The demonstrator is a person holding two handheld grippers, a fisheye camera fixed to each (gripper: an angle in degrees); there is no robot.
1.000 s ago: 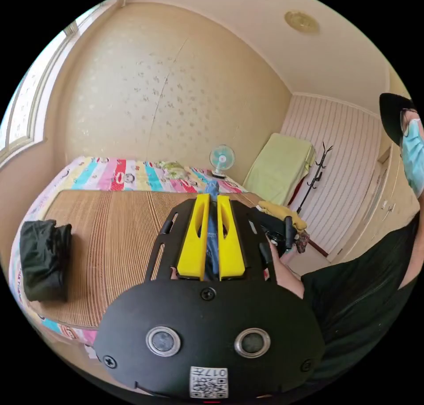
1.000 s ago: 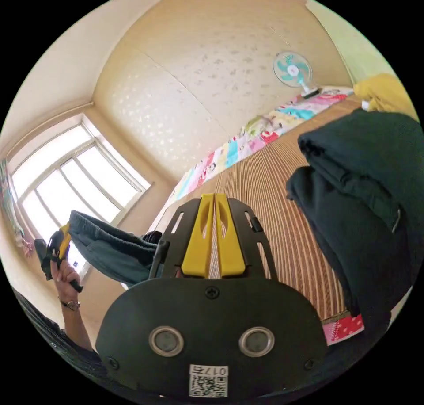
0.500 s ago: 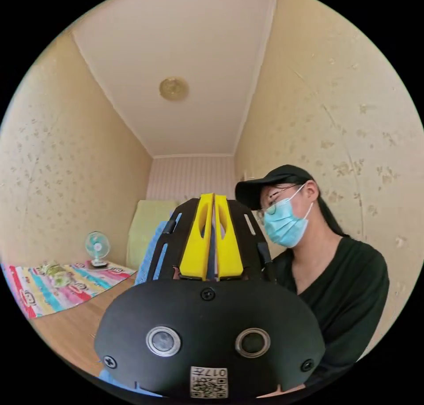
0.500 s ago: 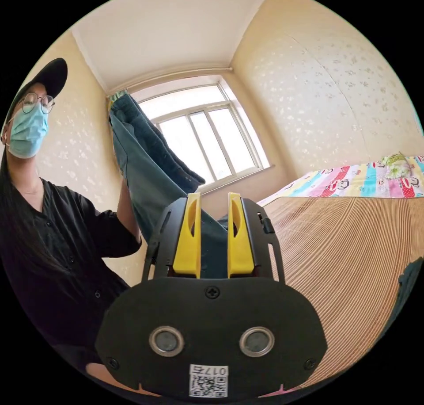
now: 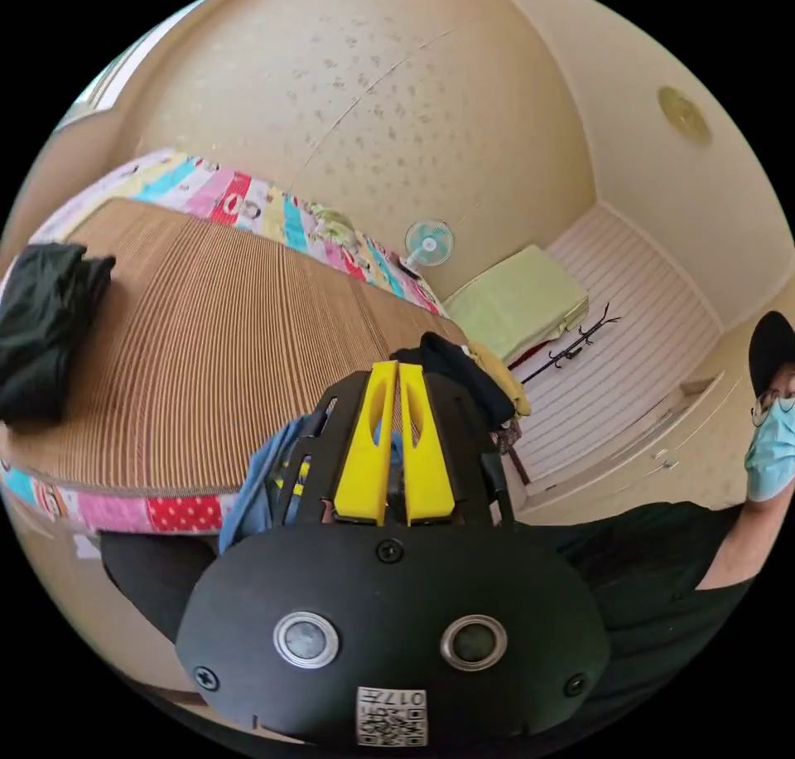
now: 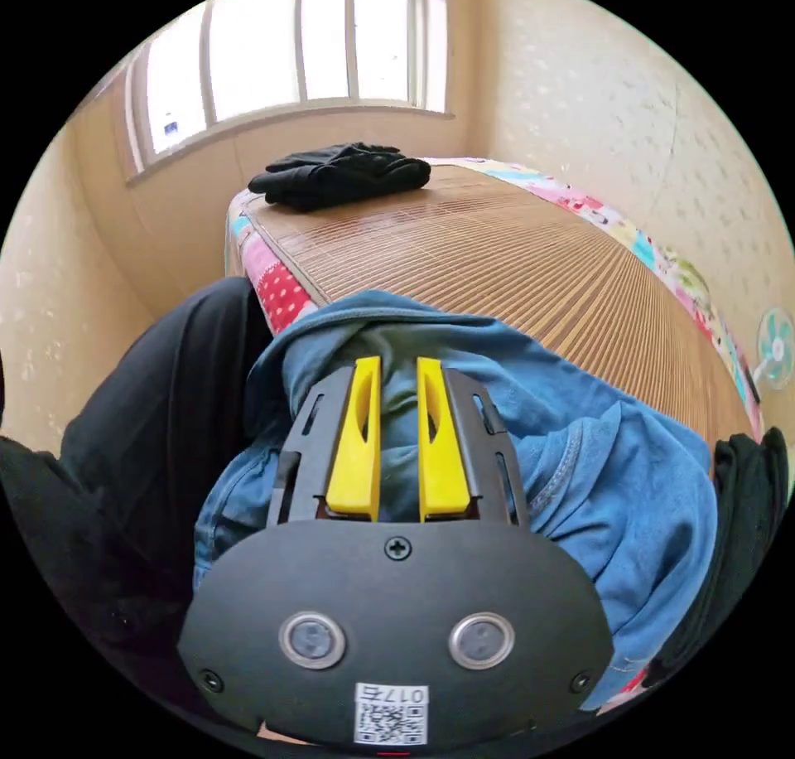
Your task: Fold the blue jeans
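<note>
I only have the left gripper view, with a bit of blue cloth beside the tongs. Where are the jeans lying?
Observer: In the right gripper view the blue jeans lie bunched on the near edge of the bamboo mat, spilling over the bed's side.
Operator: What are the right tongs doing?
Observer: The right tongs point into that heap, jaws somewhat apart with denim between them. I cannot tell whether they pinch it.
</note>
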